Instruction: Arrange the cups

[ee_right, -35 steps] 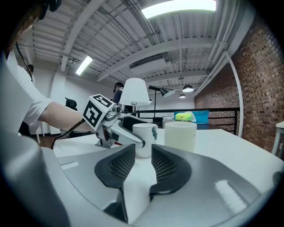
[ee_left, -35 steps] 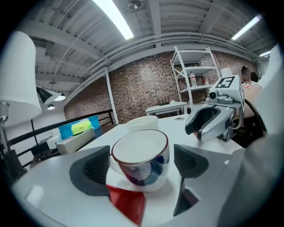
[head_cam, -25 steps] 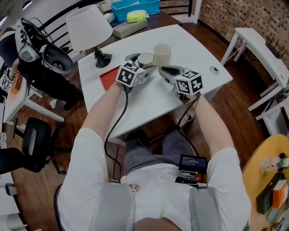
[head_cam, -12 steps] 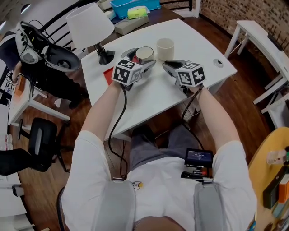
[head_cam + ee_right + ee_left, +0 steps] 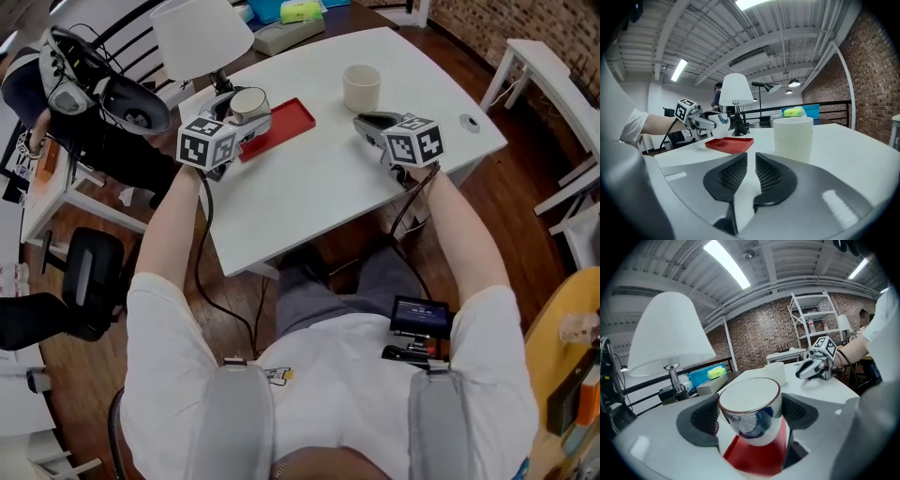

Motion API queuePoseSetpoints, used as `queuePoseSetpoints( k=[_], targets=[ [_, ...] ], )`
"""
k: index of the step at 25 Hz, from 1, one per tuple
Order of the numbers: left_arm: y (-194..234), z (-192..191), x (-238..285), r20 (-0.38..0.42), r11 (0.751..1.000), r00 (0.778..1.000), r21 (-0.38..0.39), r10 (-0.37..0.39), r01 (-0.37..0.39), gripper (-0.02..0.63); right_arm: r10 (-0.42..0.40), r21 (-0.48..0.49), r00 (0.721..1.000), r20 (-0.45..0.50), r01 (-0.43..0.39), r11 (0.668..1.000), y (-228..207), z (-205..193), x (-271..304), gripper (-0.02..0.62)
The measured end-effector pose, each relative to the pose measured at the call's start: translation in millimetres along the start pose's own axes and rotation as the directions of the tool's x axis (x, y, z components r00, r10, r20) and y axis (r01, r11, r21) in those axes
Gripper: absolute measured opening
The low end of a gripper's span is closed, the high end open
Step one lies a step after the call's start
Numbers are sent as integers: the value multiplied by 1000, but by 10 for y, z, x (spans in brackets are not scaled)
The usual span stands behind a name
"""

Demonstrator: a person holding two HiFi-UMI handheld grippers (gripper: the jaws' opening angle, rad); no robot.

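My left gripper (image 5: pixel 246 114) is shut on a white cup (image 5: pixel 249 102) with a blue pattern and a dark red rim. It holds the cup just above the left end of a red tray (image 5: pixel 286 126). In the left gripper view the cup (image 5: pixel 752 414) sits between both pads, with the tray (image 5: pixel 757 459) under it. A plain cream cup (image 5: pixel 361 87) stands upright further right on the white table (image 5: pixel 309 197). My right gripper (image 5: pixel 373 122) rests low in front of it, shut on nothing. The cream cup (image 5: pixel 793 138) is just ahead of the right gripper (image 5: pixel 751 174), apart from it.
A white lamp (image 5: pixel 200 39) stands just behind the left gripper. A grey box (image 5: pixel 281 37) and a blue bin lie beyond the table's far edge. A round cable hole (image 5: pixel 468 120) is at the right corner. Gear on a stand (image 5: pixel 103 89) is at left.
The left gripper has carried the patterned cup leftward, away from the cream cup, to above the red tray near the lamp. The right gripper has stayed where it was.
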State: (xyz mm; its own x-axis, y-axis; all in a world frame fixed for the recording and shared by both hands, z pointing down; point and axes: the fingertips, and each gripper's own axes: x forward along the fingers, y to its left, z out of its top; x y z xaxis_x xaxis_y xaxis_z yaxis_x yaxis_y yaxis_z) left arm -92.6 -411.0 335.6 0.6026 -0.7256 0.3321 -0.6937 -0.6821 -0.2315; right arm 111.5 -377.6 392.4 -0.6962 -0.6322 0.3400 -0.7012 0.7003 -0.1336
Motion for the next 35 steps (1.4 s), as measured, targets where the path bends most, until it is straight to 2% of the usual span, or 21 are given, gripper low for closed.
queuePoseSetpoints(
  k=[12,17,22,27,31,35],
  targets=[
    [107,-497,-149,5,992,992,6,-128,128,414,-1,3,1000,-1,1,1000,3,-5,27,51],
    [138,-521,-190,59,986,984,8,-169,169,416,-2,3,1000,2,2,1000,7,-5,26,48],
    [135,-532,-179,29,972,973,53,-229,227,417,-3,3,1000,2,3,1000,1,1,27,48],
    [132,-564,-177,37,972,971,40,-235,233,419,-5,6,1000,-2,5,1000,2,-11,30,44],
    [125,-756,-136,-30,970,972,50,-235,236,414,-7,5,1000,-3,7,1000,-2,-13,34,43],
    [160,-725,-176,-2,974,975,35,-223,223,414,-9,2,1000,-8,9,1000,-4,-16,41,43]
  ],
)
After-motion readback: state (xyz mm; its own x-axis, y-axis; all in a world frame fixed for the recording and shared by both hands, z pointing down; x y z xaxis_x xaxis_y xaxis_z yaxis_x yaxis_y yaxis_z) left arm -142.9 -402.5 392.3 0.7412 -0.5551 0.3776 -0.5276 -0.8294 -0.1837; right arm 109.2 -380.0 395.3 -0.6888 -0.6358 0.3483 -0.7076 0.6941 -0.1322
